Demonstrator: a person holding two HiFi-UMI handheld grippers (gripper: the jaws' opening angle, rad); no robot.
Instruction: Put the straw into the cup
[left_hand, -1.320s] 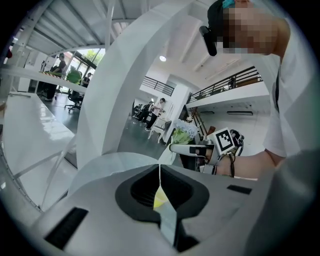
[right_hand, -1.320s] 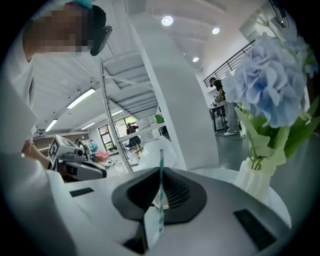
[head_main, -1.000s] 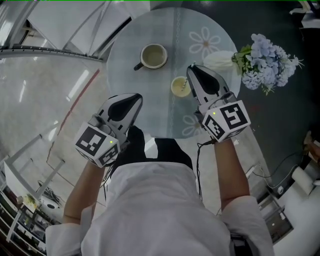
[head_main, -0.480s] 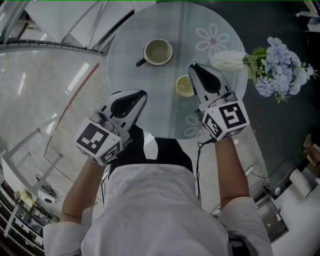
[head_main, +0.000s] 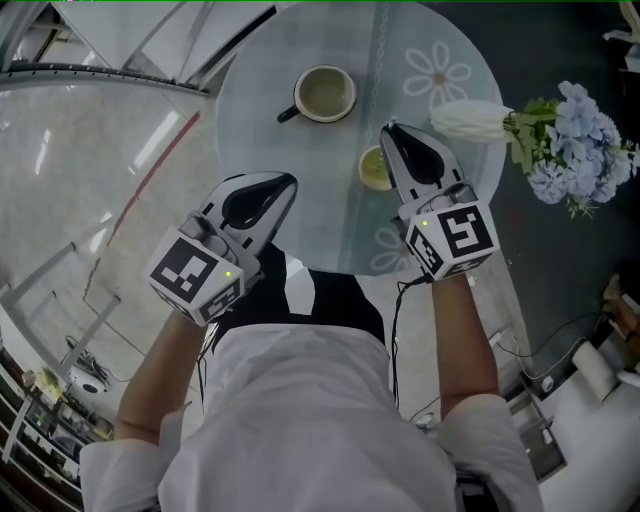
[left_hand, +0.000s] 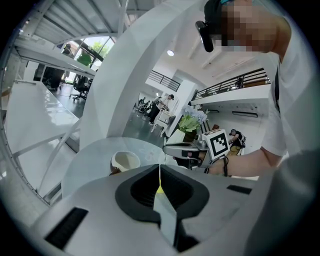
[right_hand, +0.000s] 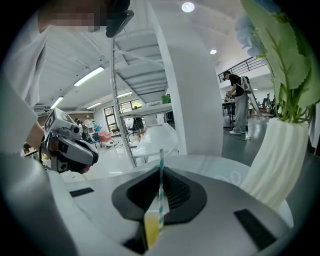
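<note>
Looking down from my head camera, I see a round frosted-glass table (head_main: 270, 110) with a daisy pattern. My right gripper (head_main: 392, 132) reaches over its near-right part. In the right gripper view its jaws are pressed together on a teal-and-white striped paper straw (right_hand: 160, 190), which stands upright in the seam between them and pokes up past the tips.

A small round cup of yellow-green liquid (head_main: 372, 168) sits near the table's middle. It is just left of the right gripper, which partly covers it. From above I cannot make out the straw, so I cannot tell whether its lower end reaches the cup.

My left gripper (head_main: 290, 180) hangs at the table's near-left edge. Its jaws are pressed together, and I can identify nothing between them.

A white mug with a dark handle (head_main: 325, 93) stands toward the far edge, well apart from both grippers. A white ribbed vase (head_main: 478, 120) with pale blue flowers (head_main: 580, 150) stands at the right edge, near the right gripper's tip.
</note>
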